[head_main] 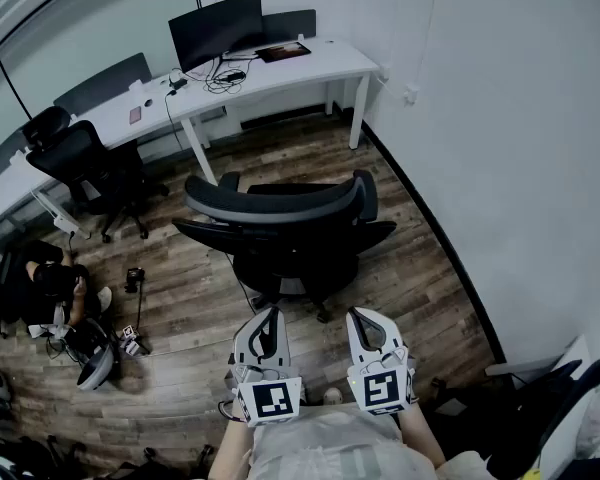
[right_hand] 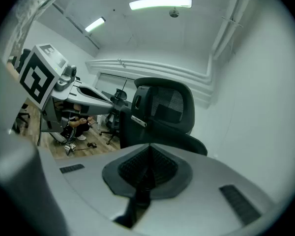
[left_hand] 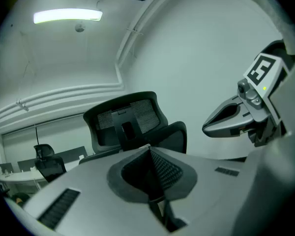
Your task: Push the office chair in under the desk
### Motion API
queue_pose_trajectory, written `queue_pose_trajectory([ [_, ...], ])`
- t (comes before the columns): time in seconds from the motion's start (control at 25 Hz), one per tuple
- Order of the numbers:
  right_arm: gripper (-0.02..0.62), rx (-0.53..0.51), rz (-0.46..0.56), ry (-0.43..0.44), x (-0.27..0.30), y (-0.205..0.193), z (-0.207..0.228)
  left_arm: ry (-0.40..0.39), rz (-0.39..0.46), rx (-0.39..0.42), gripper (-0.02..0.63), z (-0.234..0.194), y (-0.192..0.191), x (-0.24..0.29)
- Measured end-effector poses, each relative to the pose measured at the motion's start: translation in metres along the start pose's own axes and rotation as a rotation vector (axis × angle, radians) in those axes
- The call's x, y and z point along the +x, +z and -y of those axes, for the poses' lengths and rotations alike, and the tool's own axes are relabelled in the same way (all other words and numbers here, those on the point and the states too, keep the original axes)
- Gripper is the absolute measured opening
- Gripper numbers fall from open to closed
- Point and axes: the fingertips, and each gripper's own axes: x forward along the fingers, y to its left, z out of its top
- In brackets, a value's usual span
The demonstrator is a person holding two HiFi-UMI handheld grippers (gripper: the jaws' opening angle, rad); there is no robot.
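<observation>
Head view: office chair (head_main: 280,210) apart from desk (head_main: 325,65).

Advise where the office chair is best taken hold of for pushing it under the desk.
The backrest's curved top edge, from behind on the person's side: its rear faces the left gripper and right gripper, and the desk lies beyond.

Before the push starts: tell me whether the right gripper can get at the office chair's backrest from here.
Probably yes. The right gripper, jaws shut, points toward the office chair's backrest just ahead, and nothing visible stands between them.
</observation>
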Motion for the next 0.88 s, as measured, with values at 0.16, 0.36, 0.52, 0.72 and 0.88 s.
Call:
queue_pose_trajectory([
  [0.16,0.021,0.000,0.005,-0.016,-0.004,0.005,0.004,0.007,0.023,0.006,0.017,-0.007,0.006,-0.002],
  [0.36,0.020,-0.042,-0.011,-0.017,-0.003,0.011,0.008,0.020,0.001,-0.041,0.017,-0.013,-0.005,-0.003],
  [0.52,0.020,-0.033,-0.003,-0.013,-0.001,0.016,0.001,0.013,0.021,-0.017,0.017,-0.020,0.000,-0.004],
  [0.72,0.020,0.011,0.018,-0.029,0.009,0.023,-0.003,0.006,0.066,0.011,0.017,-0.037,0.005,-0.001],
  [0.88,0.021,-0.016,0.004,-0.053,0.022,0.029,-0.008,-0.001,0.071,0.011,0.017,-0.057,0.000,0.003],
])
